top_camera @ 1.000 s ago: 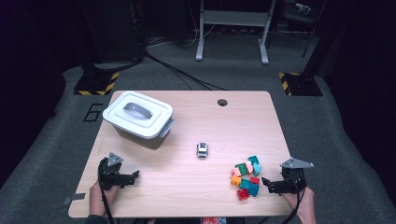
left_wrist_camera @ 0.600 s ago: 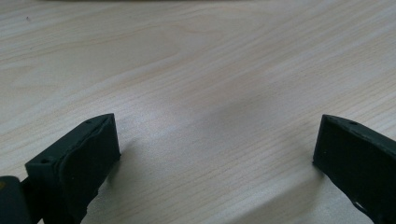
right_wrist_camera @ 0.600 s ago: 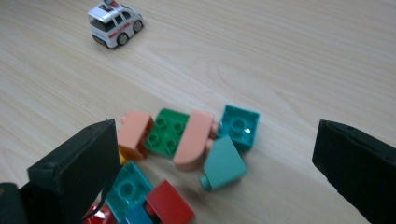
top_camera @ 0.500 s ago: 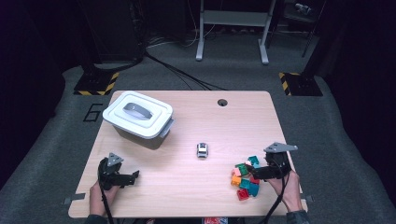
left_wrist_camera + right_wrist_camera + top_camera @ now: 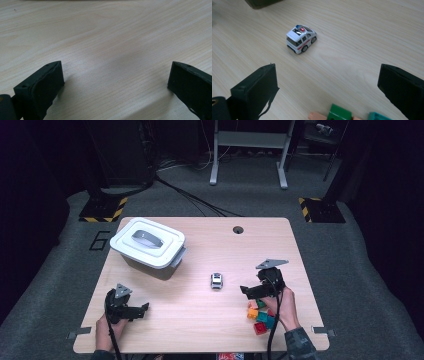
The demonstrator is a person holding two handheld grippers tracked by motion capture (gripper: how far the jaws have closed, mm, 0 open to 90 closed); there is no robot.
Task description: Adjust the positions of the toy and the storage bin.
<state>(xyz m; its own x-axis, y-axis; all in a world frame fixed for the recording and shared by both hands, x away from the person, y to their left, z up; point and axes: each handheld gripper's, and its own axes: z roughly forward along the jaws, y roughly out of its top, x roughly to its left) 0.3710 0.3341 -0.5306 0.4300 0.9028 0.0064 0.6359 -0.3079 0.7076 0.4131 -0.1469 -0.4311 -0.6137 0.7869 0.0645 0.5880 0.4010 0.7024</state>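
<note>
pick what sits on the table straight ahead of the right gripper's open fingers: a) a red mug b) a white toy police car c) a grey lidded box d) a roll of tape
b: in the right gripper view a white toy police car with red and blue roof lights stands on the bare table ahead of the right gripper, untouched and outside its open fingers.

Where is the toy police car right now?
In the high view the toy police car stands mid-table, between the lidded bin and the right gripper, whose open jaws point at it.
</note>
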